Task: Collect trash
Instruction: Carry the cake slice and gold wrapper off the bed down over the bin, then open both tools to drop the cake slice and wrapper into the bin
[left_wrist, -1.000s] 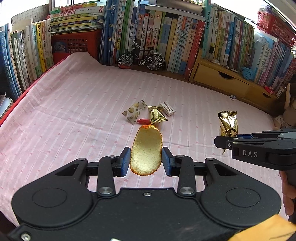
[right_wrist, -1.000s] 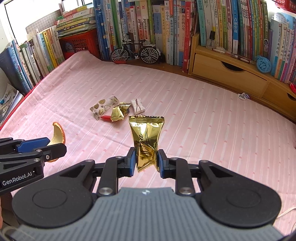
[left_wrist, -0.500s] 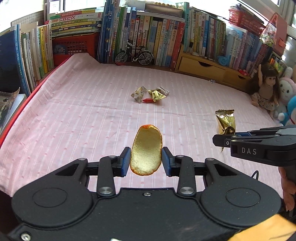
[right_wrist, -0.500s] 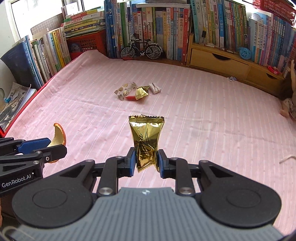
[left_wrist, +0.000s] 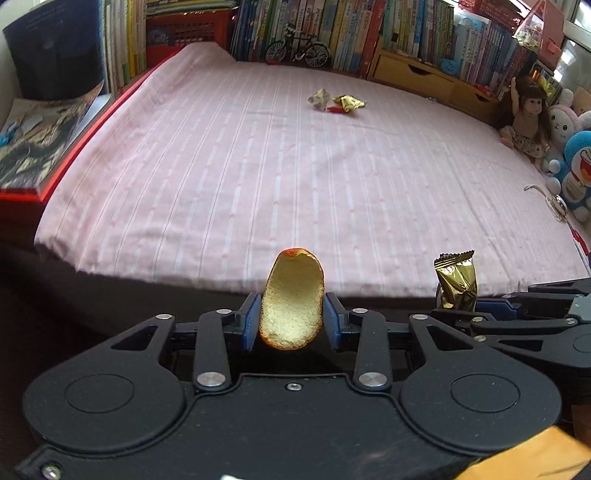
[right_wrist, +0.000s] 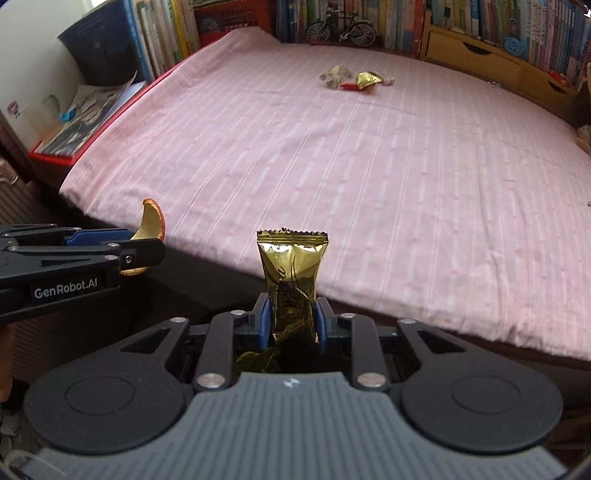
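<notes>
My left gripper (left_wrist: 292, 320) is shut on a curved piece of orange peel (left_wrist: 292, 300), held upright beyond the bed's near edge. My right gripper (right_wrist: 291, 317) is shut on a gold foil wrapper (right_wrist: 291, 273), also upright. Each gripper shows in the other's view: the right gripper (left_wrist: 476, 314) with the gold foil wrapper (left_wrist: 456, 281), the left gripper (right_wrist: 142, 254) with the orange peel (right_wrist: 150, 223). A small heap of wrappers (left_wrist: 337, 102) lies far back on the pink striped bedsheet (left_wrist: 295, 177), and this heap of wrappers (right_wrist: 354, 79) shows in the right wrist view too.
Bookshelves (left_wrist: 369, 33) and a toy bicycle (left_wrist: 297, 48) line the far side. A doll (left_wrist: 524, 110) and plush toys (left_wrist: 570, 155) sit at the right. Magazines (left_wrist: 40, 129) lie left of the bed. Glasses (left_wrist: 550, 199) rest near the right edge.
Both grippers have pulled back from the bed's middle past its near edge, still holding the peel and the gold wrapper. The wrapper heap now looks much farther away.
</notes>
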